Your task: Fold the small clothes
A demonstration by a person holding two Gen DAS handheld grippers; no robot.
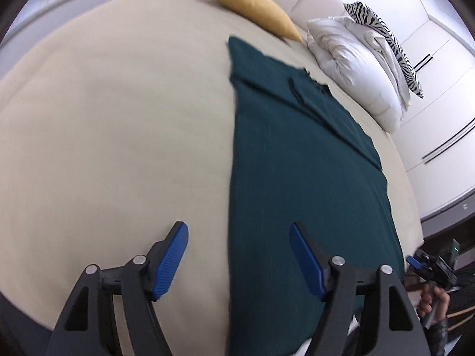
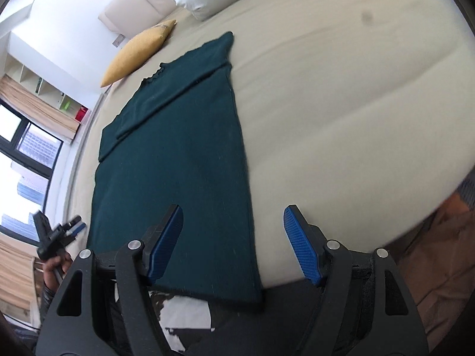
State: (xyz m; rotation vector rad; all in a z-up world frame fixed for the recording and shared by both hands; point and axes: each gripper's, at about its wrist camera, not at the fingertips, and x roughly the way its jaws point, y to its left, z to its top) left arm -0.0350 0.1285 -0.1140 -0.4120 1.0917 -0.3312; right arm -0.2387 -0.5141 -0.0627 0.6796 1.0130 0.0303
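Overhead, both tongs (image 1: 239,262) (image 2: 233,244) wide apart.

1. The dark teal garment (image 1: 299,160) lies flat on the cream bed, folded lengthwise into a long narrow strip.
2. A sleeve is folded diagonally across its far end, near the ruffled neckline.
3. Its near hem reaches the bed's front edge.

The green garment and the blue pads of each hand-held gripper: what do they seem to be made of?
The green garment looks like soft matte knit fabric: it lies limp and flat, and its far edge is frilled. The blue pads on the open right hand-held gripper and the open left hand-held gripper look like ribbed rubber or plastic; which one is unclear.
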